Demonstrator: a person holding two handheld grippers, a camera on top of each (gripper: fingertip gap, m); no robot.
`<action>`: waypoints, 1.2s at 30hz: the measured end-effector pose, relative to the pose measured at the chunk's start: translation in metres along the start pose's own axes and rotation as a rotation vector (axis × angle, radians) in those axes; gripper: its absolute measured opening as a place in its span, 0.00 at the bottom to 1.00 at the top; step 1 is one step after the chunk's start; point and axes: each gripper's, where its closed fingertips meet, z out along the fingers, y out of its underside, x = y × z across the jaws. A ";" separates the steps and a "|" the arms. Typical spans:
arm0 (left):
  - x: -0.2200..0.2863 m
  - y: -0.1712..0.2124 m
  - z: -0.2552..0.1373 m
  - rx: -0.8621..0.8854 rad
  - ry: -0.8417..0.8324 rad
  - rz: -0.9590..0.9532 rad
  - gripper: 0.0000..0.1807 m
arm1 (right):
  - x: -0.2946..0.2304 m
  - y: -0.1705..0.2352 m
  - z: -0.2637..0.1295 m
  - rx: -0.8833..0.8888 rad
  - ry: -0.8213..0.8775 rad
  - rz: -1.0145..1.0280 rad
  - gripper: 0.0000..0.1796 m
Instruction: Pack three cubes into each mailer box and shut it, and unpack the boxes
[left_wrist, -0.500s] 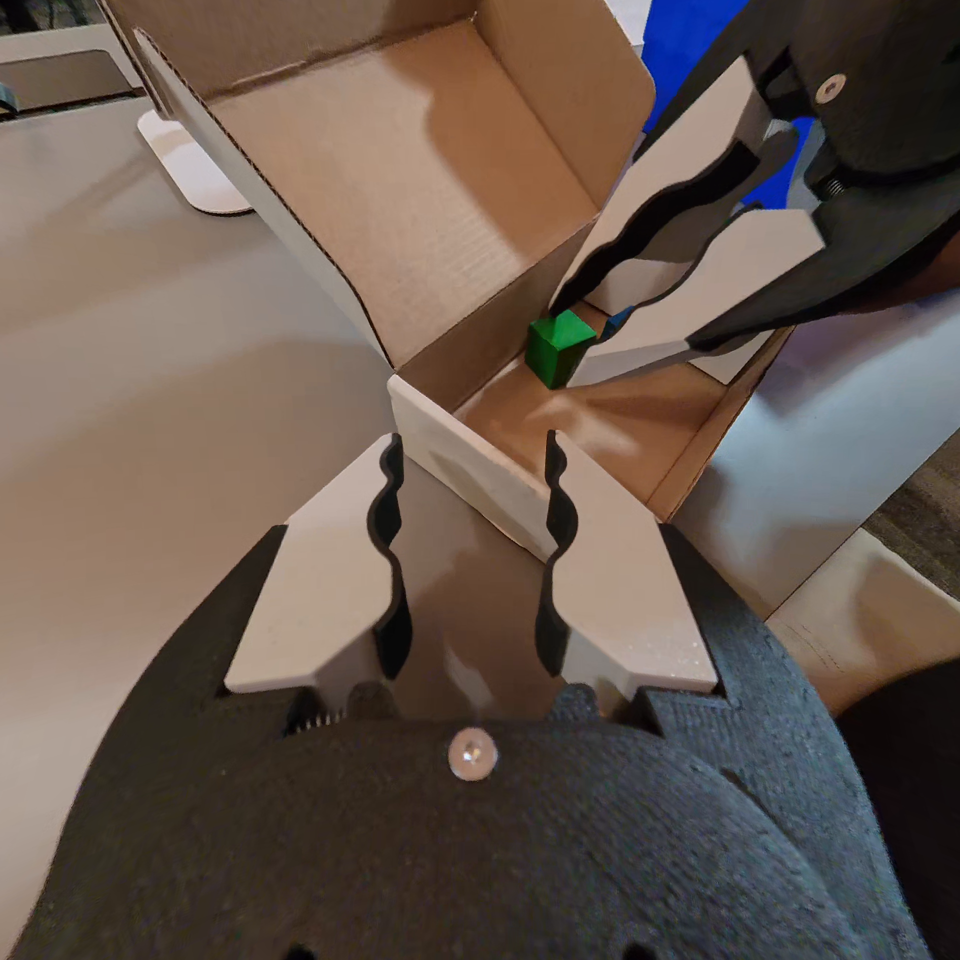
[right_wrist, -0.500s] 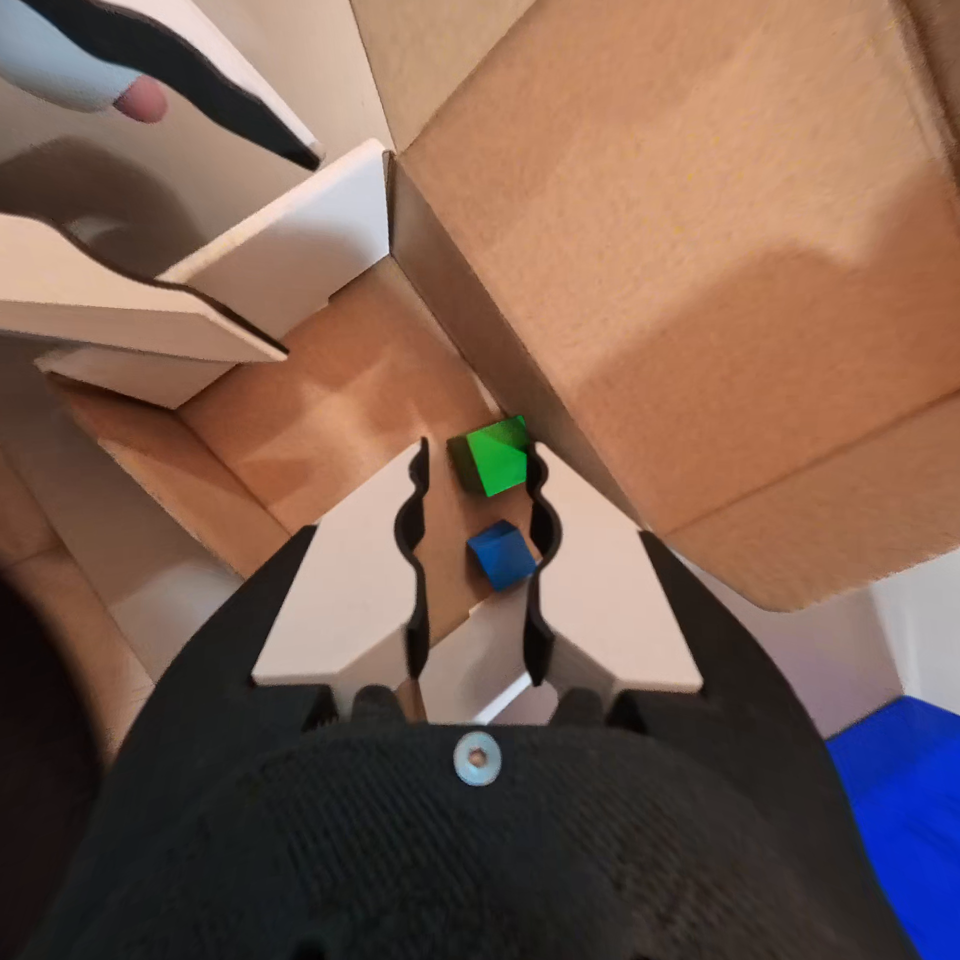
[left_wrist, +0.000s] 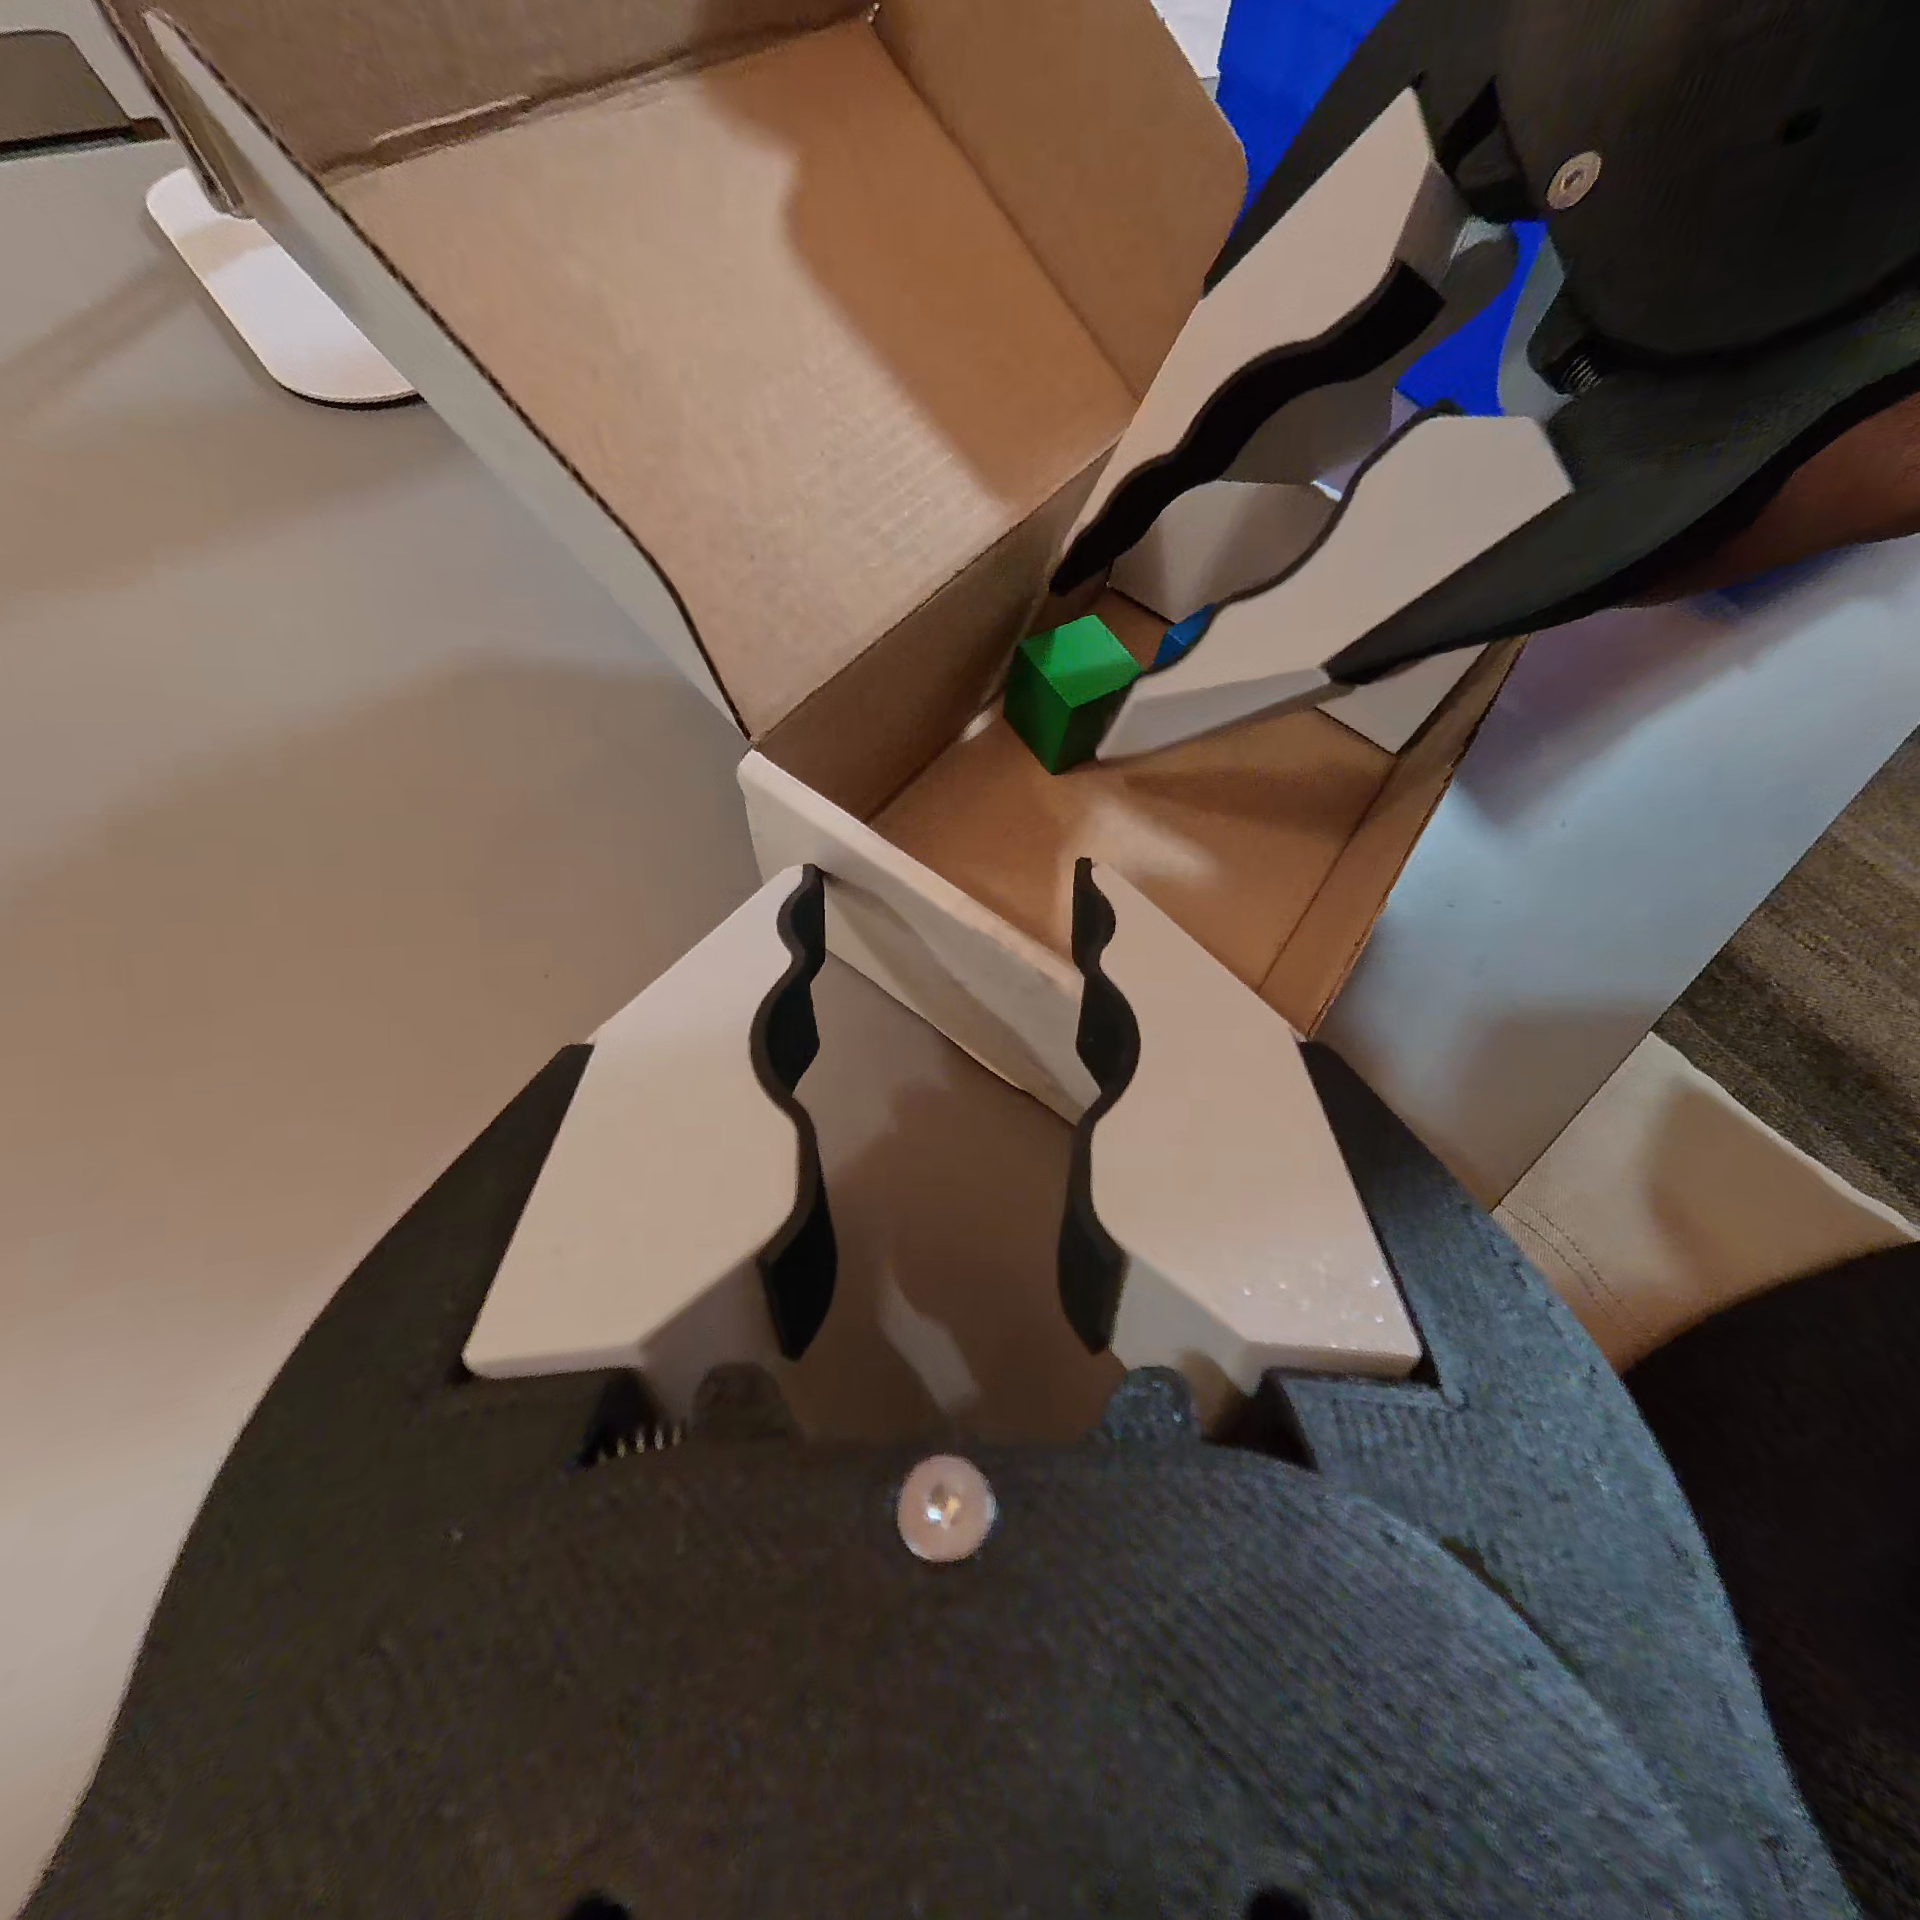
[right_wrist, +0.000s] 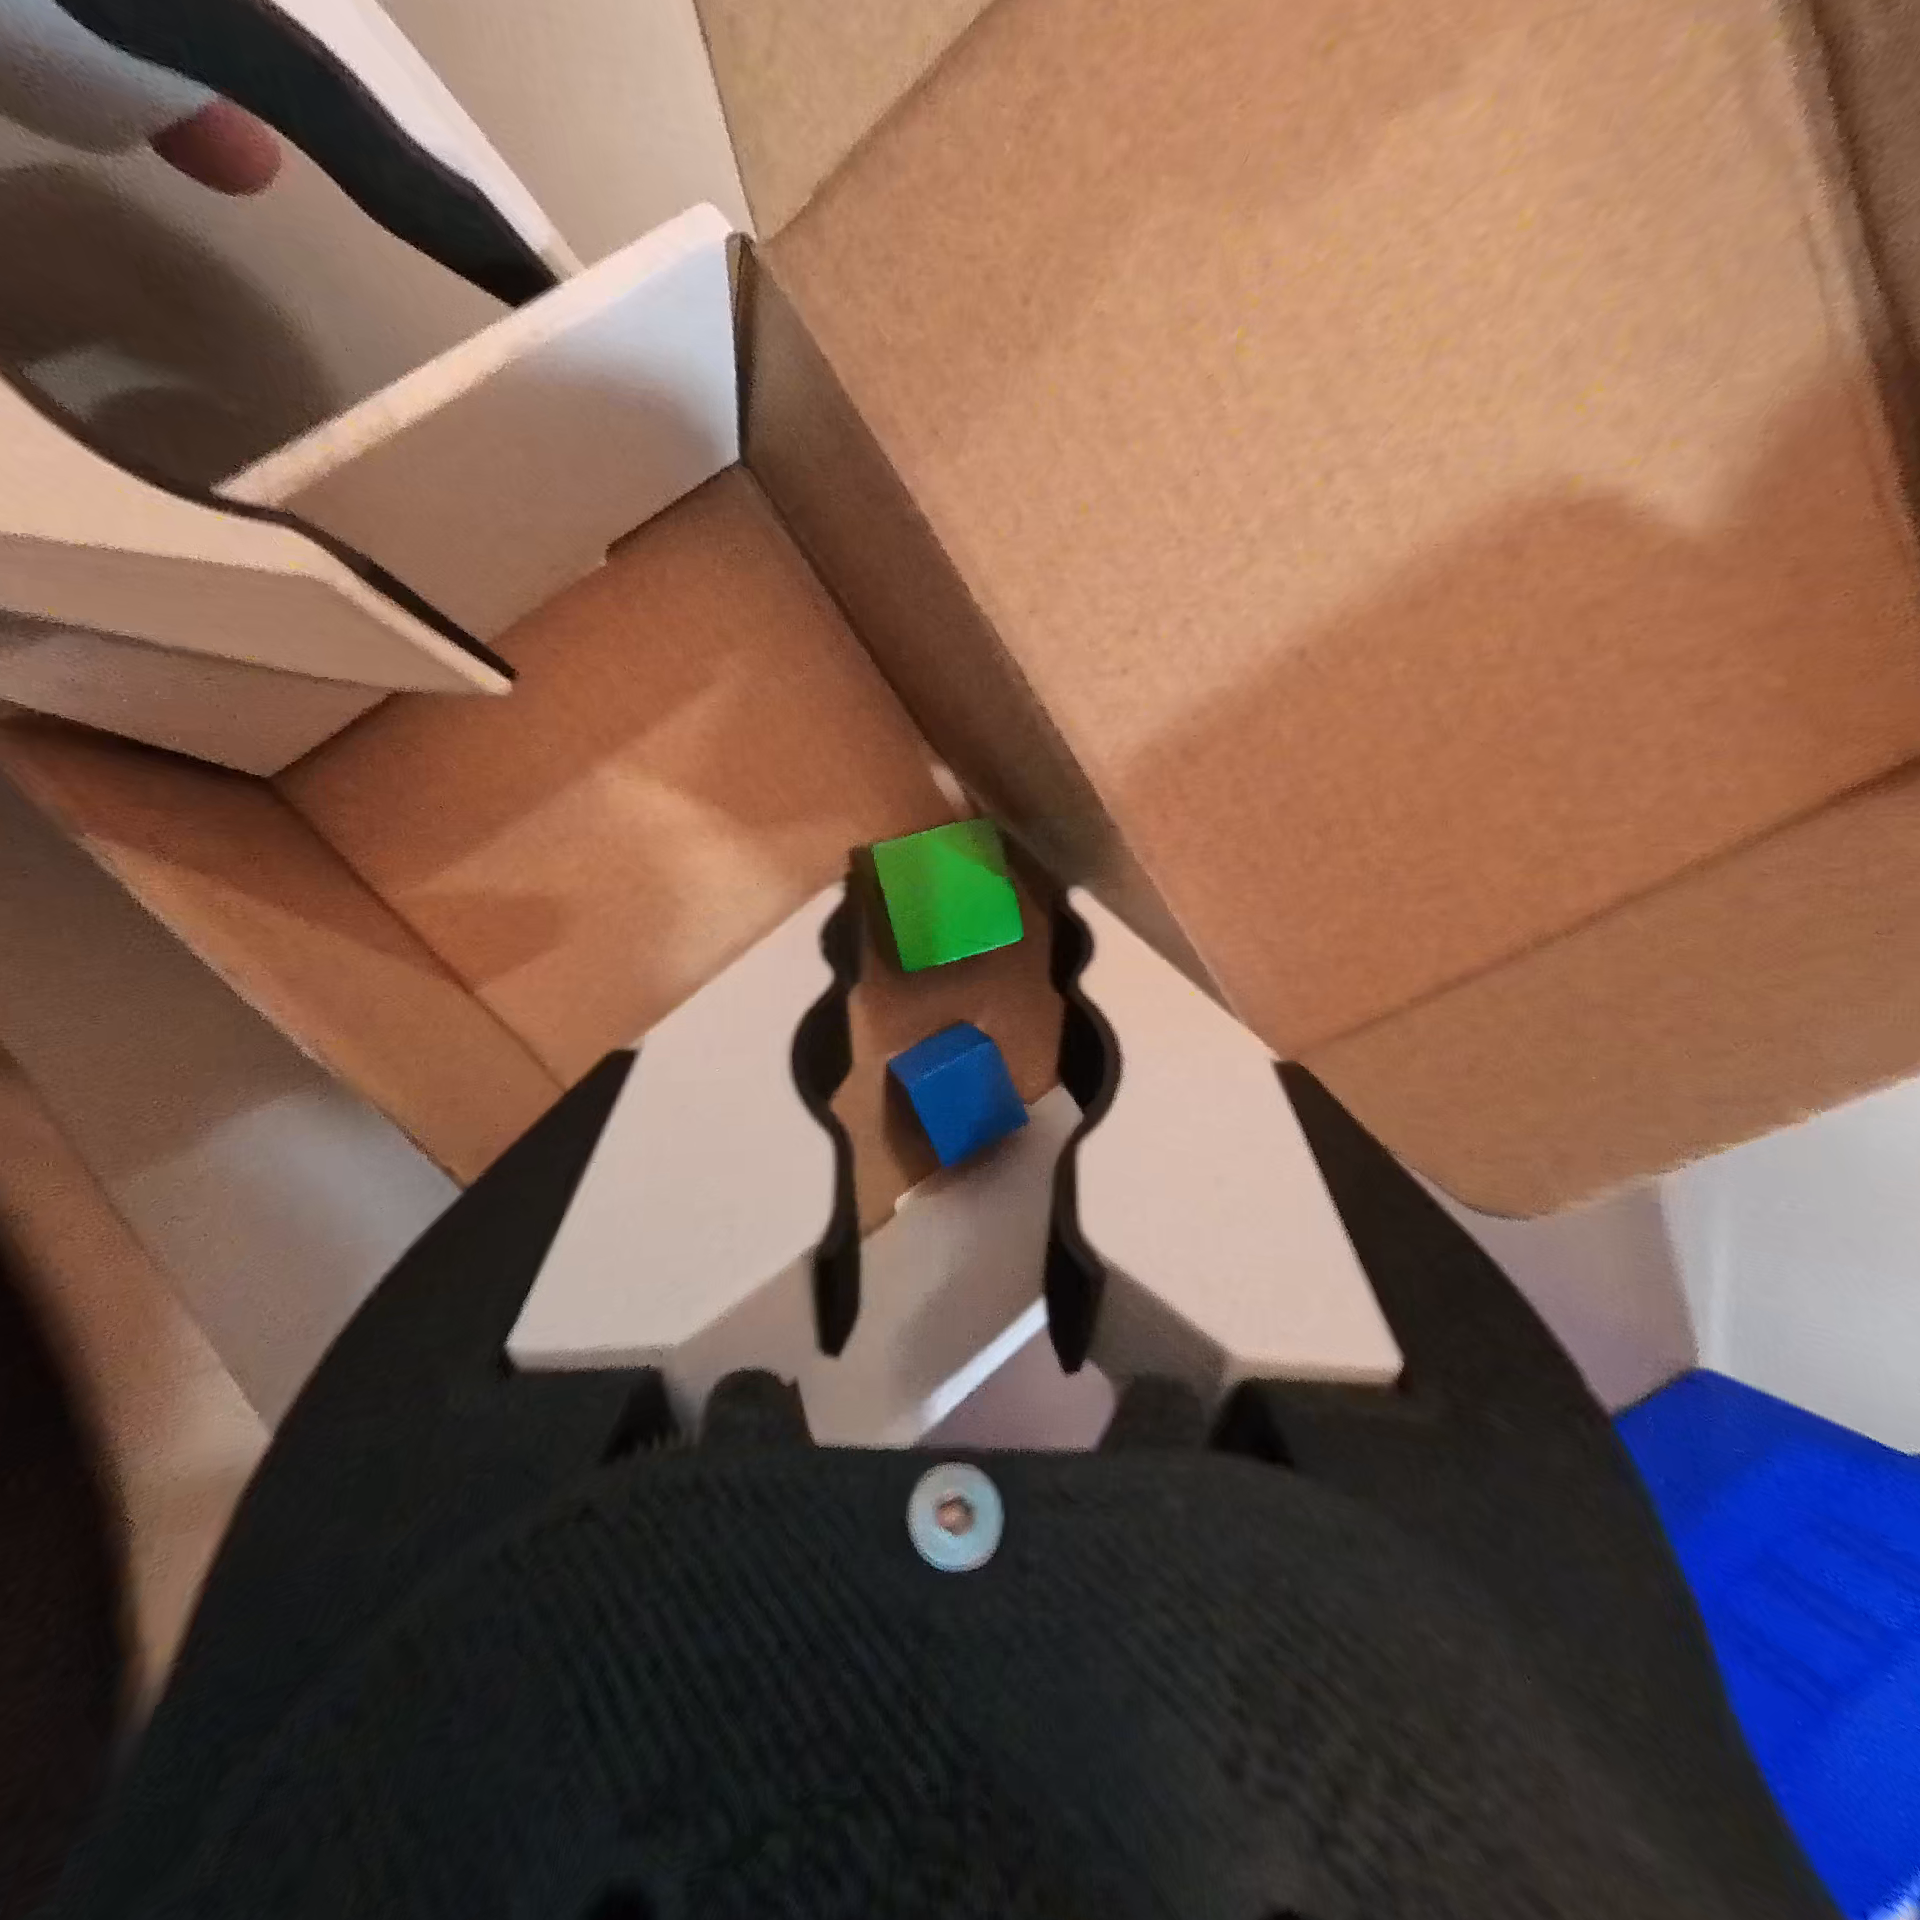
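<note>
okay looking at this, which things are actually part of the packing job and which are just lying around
Part of the job: open mailer box, green cube, blue cube, right gripper inside the box, left gripper at its white front wall.

Lying about: white stand base, blue object.

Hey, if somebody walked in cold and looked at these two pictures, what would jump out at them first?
Probably the bright green cube on the floor of the open mailer box, close to the upright lid's base, with a smaller-looking blue cube just beside it. Next, the right gripper reaching into the box, open, both cubes showing between its fingers. The left gripper hovers open at the box's near white wall.
</note>
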 end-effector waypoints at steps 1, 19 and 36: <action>0.000 0.000 0.000 0.000 0.000 -0.001 0.26 | -0.001 0.001 0.000 -0.012 0.001 -0.015 0.15; -0.009 -0.011 0.006 0.019 -0.086 0.174 0.25 | -0.022 0.005 0.004 -0.039 -0.092 -0.050 0.15; -0.017 -0.023 0.018 0.040 -0.136 0.297 0.19 | 0.148 0.169 -0.174 0.007 0.407 0.566 0.15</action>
